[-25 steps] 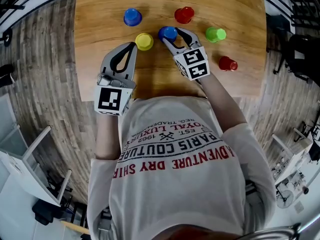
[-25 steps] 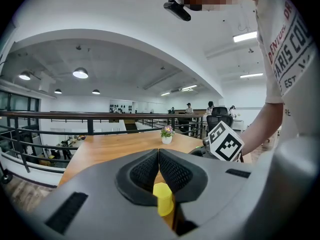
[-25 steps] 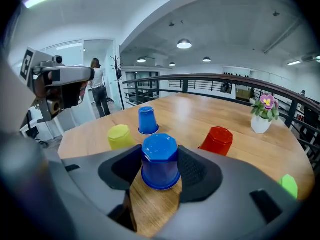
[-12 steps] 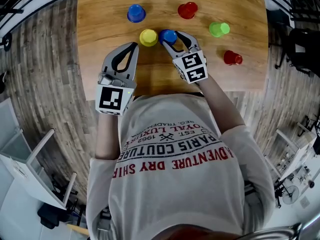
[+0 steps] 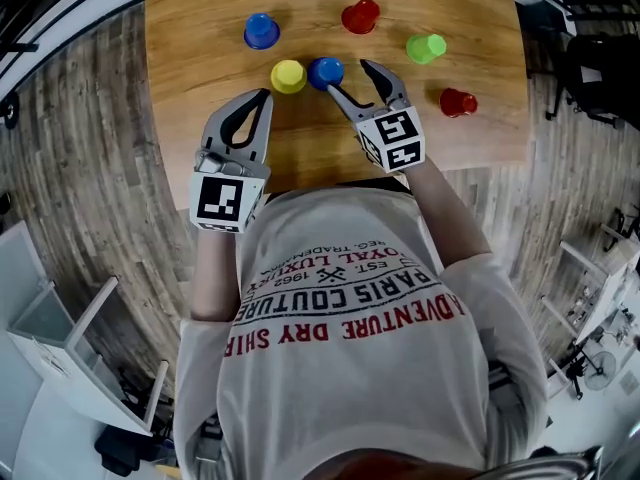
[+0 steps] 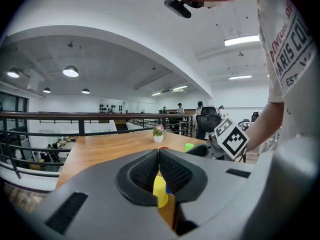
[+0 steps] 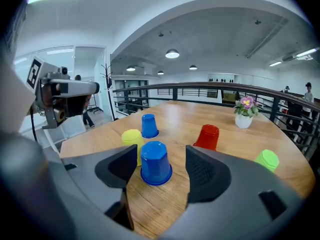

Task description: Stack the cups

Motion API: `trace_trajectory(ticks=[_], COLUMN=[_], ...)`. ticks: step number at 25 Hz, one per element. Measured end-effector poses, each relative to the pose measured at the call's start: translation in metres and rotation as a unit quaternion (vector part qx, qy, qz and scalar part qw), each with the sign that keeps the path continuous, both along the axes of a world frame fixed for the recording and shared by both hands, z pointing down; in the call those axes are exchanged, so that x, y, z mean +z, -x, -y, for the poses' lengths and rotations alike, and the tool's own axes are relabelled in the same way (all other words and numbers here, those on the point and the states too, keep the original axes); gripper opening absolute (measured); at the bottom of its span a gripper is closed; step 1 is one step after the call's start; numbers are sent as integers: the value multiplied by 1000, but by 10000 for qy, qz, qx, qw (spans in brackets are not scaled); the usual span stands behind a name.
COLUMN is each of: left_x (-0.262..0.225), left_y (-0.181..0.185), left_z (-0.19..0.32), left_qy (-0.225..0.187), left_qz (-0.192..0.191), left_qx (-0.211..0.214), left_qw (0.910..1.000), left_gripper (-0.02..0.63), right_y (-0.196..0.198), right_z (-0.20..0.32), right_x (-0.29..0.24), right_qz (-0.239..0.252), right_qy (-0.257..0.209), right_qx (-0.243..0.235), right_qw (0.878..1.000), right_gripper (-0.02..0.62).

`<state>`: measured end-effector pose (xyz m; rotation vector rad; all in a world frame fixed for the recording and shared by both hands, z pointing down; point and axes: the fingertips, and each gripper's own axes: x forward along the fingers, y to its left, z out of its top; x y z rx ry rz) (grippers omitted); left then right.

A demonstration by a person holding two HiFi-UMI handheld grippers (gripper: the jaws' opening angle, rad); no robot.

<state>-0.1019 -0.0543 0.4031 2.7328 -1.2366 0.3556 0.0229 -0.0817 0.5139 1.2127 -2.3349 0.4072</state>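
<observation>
blue cup (image 5: 325, 71): upside down on wooden table (image 5: 200, 28), just beside yellow cup (image 5: 288, 75), no longer pinched. right gripper (image 5: 348, 75): jaws just opened, spread either side of it; left gripper (image 5: 264, 95): pressed together, empty. judged: cup released, no stack yet.

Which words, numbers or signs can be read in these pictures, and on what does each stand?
"PARIS COUTURE": T-shirt, upside down in head view.
"ADVENTURE DRY SHIR": T-shirt, end hidden.
"EST. 1965": T-shirt.
Smaller T-shirt lines: too blurred to read.
On left cube and right cube: square markers, no letters.
</observation>
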Motion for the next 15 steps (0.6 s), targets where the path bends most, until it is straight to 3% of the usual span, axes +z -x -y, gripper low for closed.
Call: trace_trajectory(ticks=[6, 11, 15], left_x=[-10, -17, -21], left_y=[-27, -53, -70], left_z=[10, 20, 35], left_qy=[-68, -77, -112], left_qz=[38, 30, 54], left_qx=[181, 159, 99], left_qw=[9998, 9998, 9999], left_gripper=[17, 17, 17], right_y=[-44, -110, -158], right_z=[10, 38, 54], right_x=[-20, -26, -15], right_qz=[140, -256, -515], right_qy=[-135, -282, -103], right_qx=[441, 1100, 1467], right_qw=[9988, 9932, 9878], right_gripper=[295, 295, 295])
